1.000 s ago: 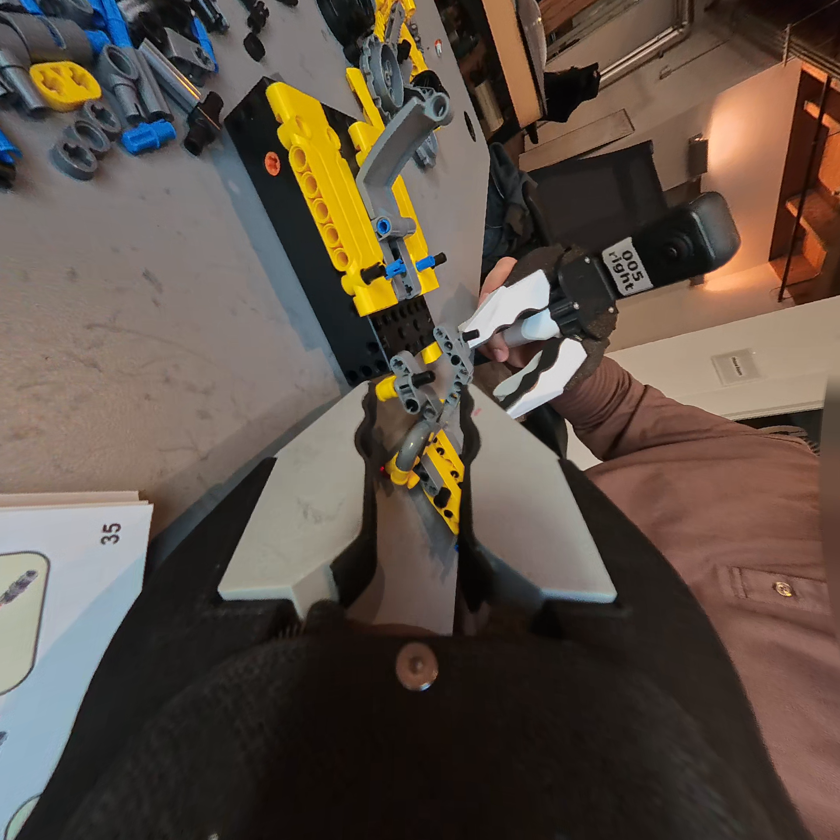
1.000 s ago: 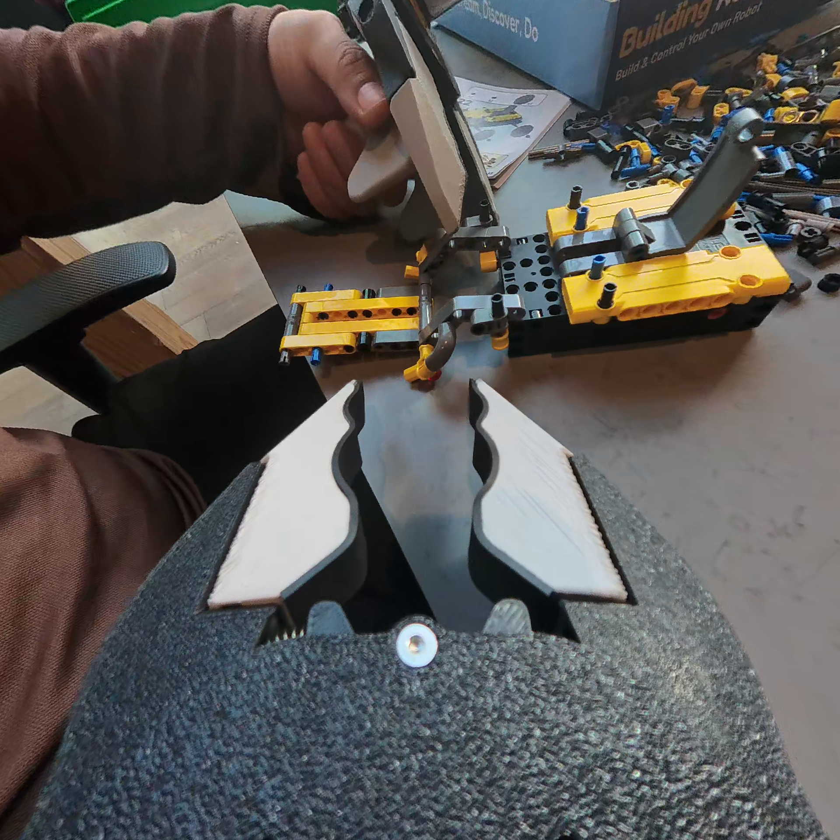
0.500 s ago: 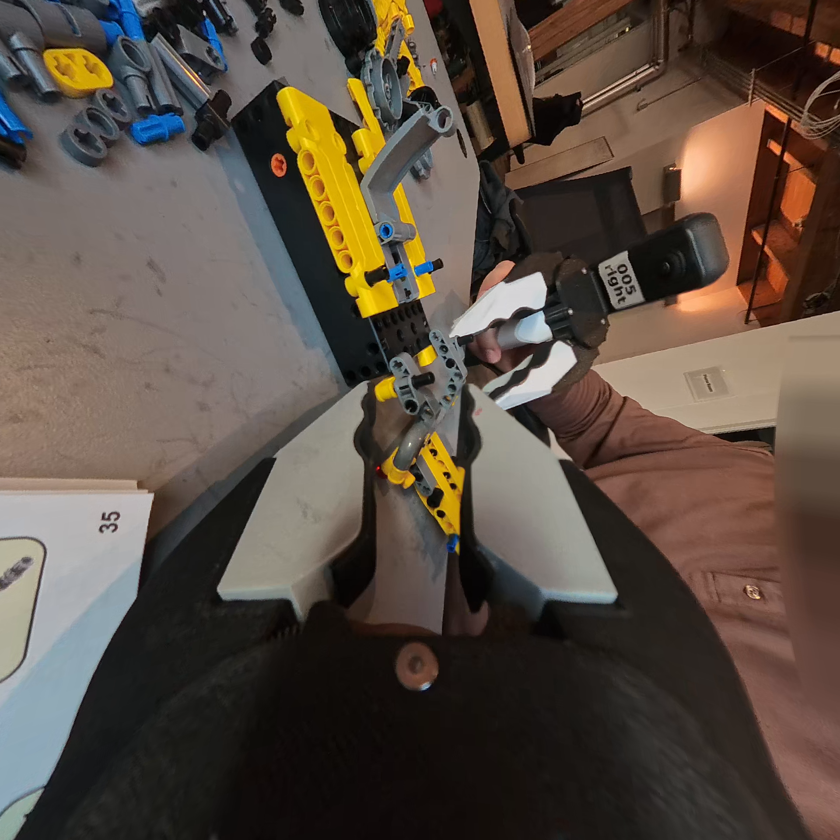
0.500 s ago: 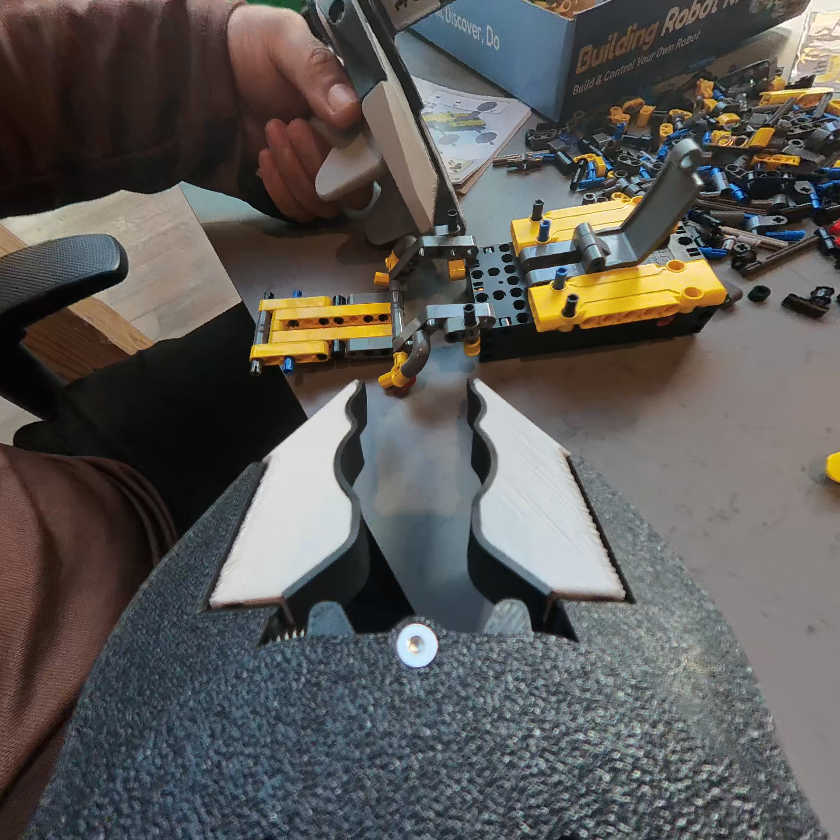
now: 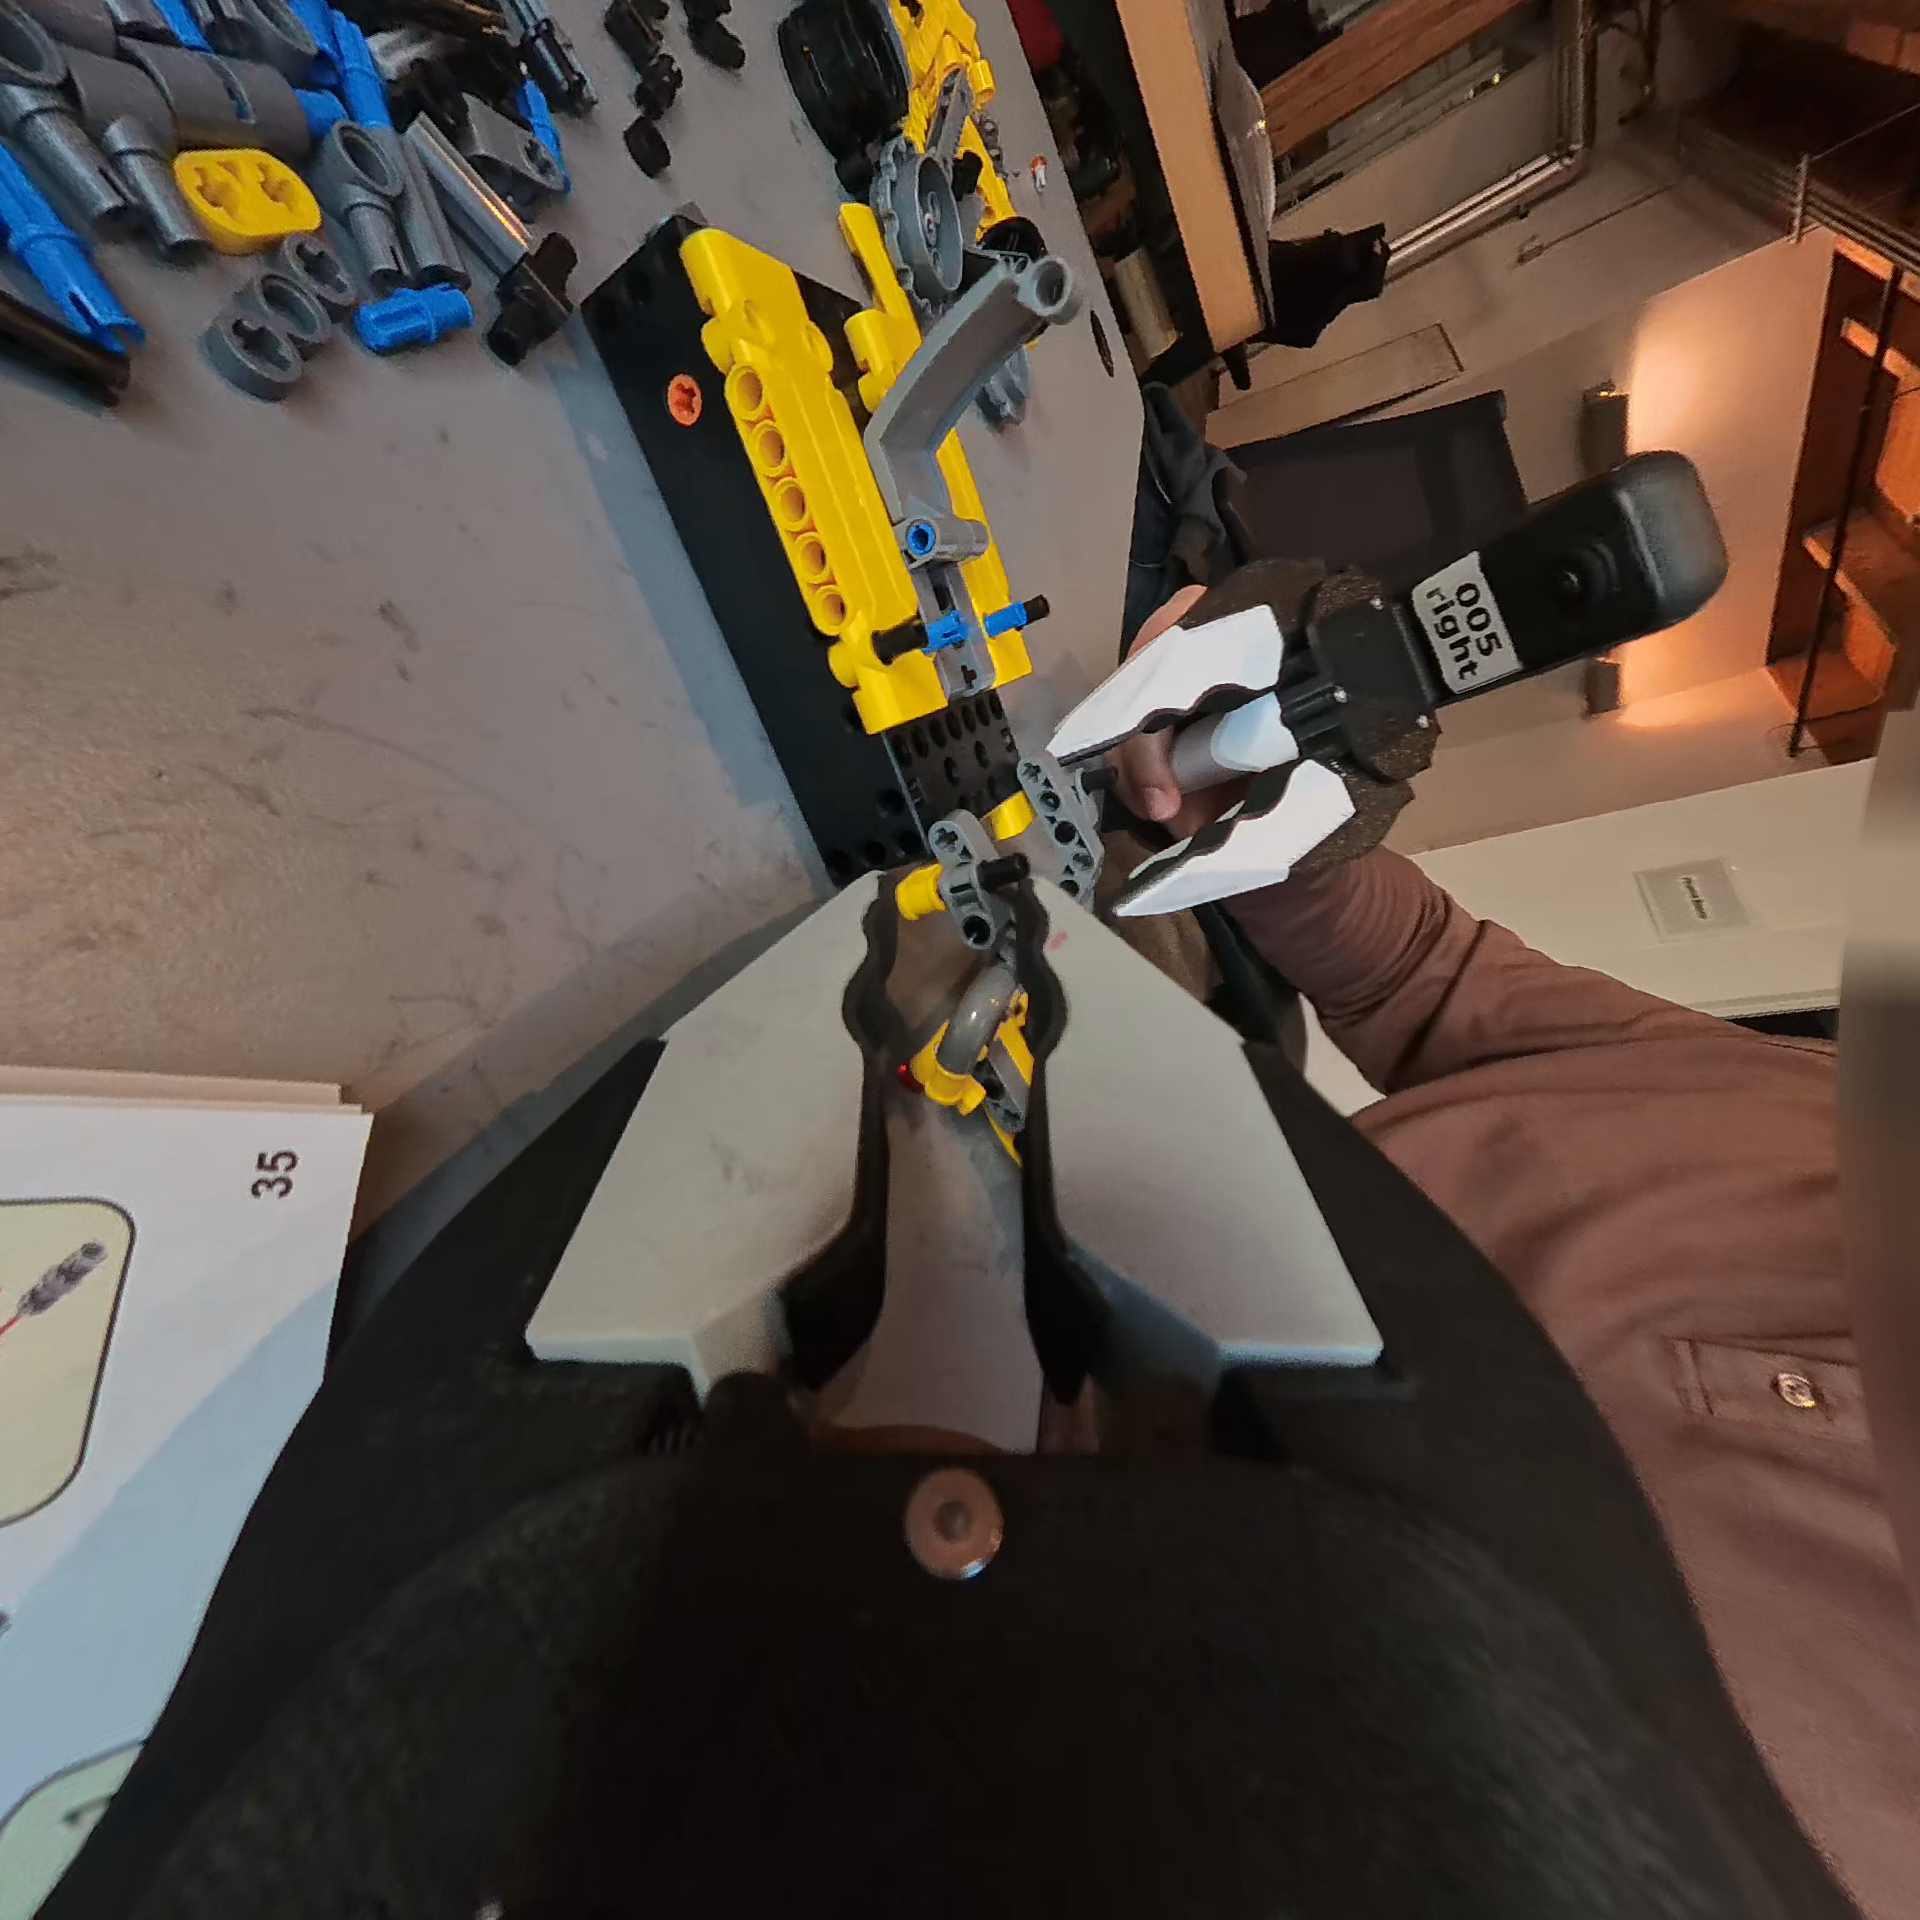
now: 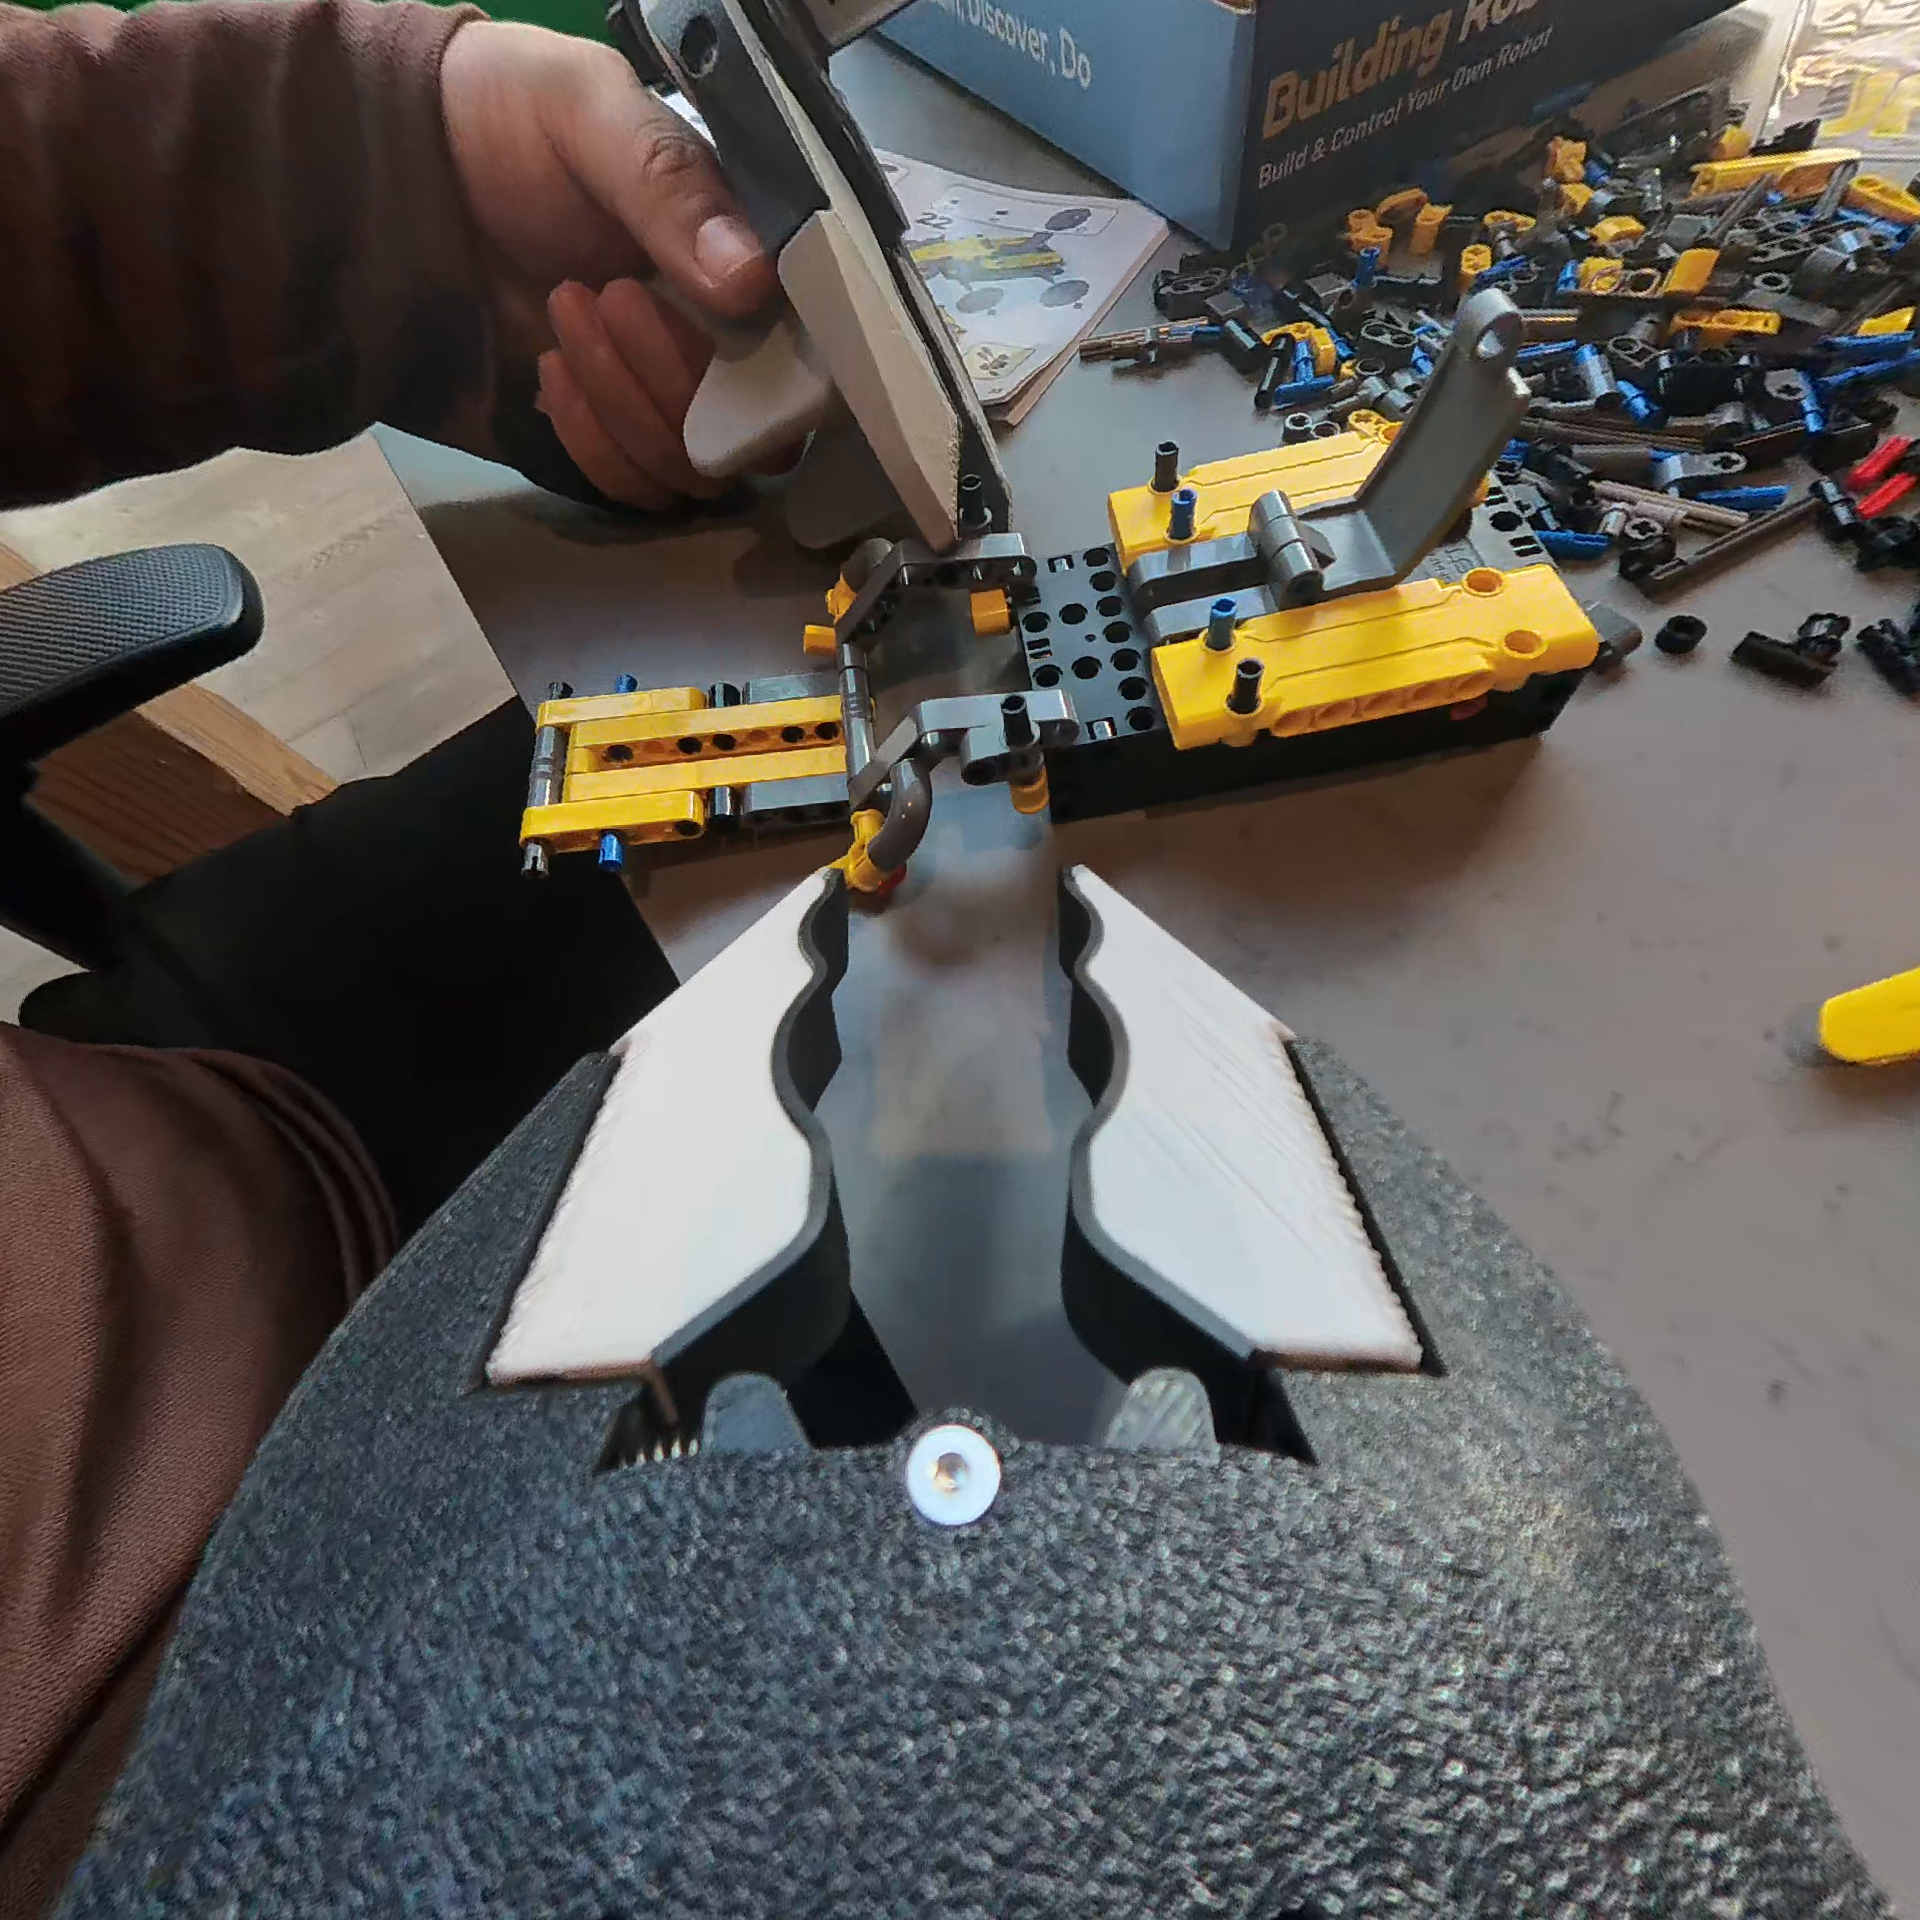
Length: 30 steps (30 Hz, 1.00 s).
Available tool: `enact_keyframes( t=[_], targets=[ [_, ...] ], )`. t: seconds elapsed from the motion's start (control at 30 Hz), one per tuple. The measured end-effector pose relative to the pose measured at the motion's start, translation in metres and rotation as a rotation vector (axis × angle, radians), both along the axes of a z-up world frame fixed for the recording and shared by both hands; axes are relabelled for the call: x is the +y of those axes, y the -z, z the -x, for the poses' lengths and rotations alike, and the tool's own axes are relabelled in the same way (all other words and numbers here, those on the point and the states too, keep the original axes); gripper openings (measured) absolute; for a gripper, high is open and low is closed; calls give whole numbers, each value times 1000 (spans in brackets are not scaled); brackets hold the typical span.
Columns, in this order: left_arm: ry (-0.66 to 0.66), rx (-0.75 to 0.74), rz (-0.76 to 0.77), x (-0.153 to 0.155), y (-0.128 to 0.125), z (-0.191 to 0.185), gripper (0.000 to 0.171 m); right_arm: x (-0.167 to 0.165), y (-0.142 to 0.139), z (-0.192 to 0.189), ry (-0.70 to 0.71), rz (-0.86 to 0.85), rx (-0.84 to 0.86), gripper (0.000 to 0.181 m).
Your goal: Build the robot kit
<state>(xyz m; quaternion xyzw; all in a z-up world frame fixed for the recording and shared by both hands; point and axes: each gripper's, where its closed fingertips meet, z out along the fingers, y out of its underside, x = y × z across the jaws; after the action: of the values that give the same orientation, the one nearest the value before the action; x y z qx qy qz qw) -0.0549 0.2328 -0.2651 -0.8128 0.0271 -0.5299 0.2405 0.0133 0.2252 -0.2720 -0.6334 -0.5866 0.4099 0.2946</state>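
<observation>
A yellow and black brick model point(image 6: 1351, 644) lies on the grey table with a grey angled arm point(image 6: 1444, 457) standing up from it. Its yellow frame point(image 6: 686, 748) juts over the table edge, joined by two dark grey beams. My left gripper point(image 5: 956, 914) is open. Its tips straddle the grey linkage point(image 5: 971, 883) and, in the right wrist view point(image 6: 940, 520), rest on the far grey beam point(image 6: 977, 571). My right gripper point(image 6: 951, 878) is open and empty, low over the table. Its left fingertip is next to the model's grey elbow piece point(image 6: 899, 826). It also shows in the left wrist view point(image 5: 1091, 826).
A heap of loose grey, blue, yellow and black parts point(image 6: 1662, 260) lies behind the model, also in the left wrist view point(image 5: 260, 208). A blue box point(image 6: 1143, 104) and an instruction booklet point(image 5: 156, 1299) lie nearby. A yellow piece point(image 6: 1870, 1029) lies at right. A chair armrest point(image 6: 104, 623) is off the table edge. Left tips to right tips: about 8 cm. Between my right fingertips and the yellow piece point(image 6: 1870, 1029) there is roughly 12 cm.
My right gripper has shifted a little so its left fingertip now sits by the grey elbow. My left gripper has edged slightly forward along the model. Both jaws are as wide as before.
</observation>
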Motion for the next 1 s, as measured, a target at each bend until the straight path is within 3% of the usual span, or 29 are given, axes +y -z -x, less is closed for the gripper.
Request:
enact_keyframes(
  t=[0.1,0.2,0.4,0.5,0.63,0.7,1.0],
  targets=[
    [-43,96,-63,0,2,4,28,0,0,-1,-8,-7,-1,37],
    [-121,330,-181,-3,4,17,45,2,2,-4,-11,-23,-18,36],
    [-154,729,-393,-18,-19,19,38,17,6,-7,33,-48,-61,24],
    [-19,811,-468,-15,-31,-8,30,18,7,-4,20,-54,-78,22],
    [168,836,-431,-6,-23,-39,23,9,11,4,-42,-33,-148,16],
    [217,856,-389,-1,-17,-44,25,10,15,7,-49,-48,-192,6],
    [335,964,-395,10,-10,-44,21,17,16,21,-116,-179,-218,4]
  ],
)
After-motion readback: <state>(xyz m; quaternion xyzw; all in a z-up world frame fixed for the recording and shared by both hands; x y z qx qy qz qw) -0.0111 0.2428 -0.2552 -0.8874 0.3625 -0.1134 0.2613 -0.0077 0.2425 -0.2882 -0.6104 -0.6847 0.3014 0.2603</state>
